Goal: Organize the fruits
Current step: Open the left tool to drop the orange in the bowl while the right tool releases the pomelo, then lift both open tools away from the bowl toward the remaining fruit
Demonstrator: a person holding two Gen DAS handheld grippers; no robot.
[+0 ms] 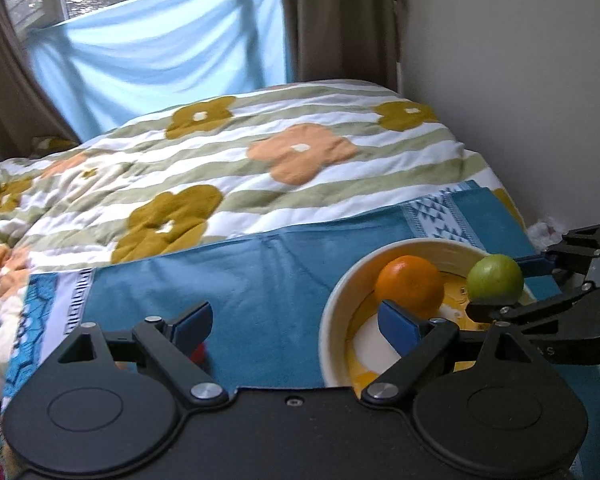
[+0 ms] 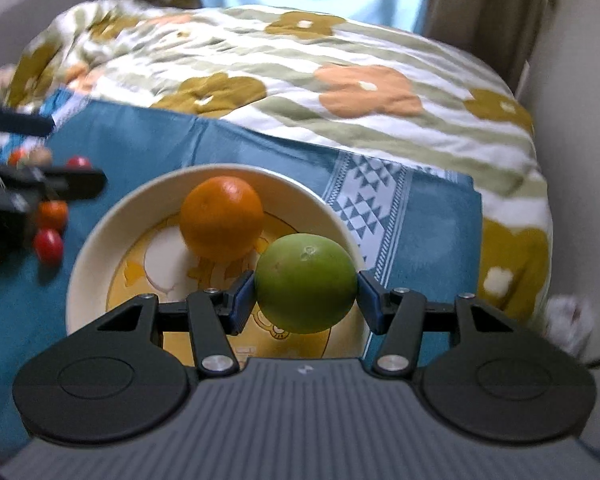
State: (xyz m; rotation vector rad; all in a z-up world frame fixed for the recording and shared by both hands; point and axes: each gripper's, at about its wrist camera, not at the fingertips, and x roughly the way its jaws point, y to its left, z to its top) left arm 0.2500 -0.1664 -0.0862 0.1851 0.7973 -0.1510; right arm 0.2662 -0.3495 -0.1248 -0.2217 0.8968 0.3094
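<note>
A cream bowl (image 2: 80, 264) with a yellow cartoon inside stands on a blue cloth (image 2: 148, 148); it also shows in the left wrist view (image 1: 330, 320). An orange (image 2: 221, 218) lies in it, seen from the left wrist too (image 1: 410, 285). My right gripper (image 2: 306, 294) is shut on a green lime (image 2: 306, 282) and holds it over the bowl's near right side; the lime also shows in the left wrist view (image 1: 495, 282). My left gripper (image 1: 296, 322) is open and empty, left of the bowl, its right finger over the rim. Small red tomatoes (image 2: 49, 245) lie left of the bowl.
The cloth lies on a bed with a striped flowered quilt (image 1: 228, 160). A wall (image 1: 520, 80) runs along the right side; brown curtains and a light blue sheet (image 1: 160, 48) hang behind. A red tomato (image 1: 198, 354) peeks from under my left gripper.
</note>
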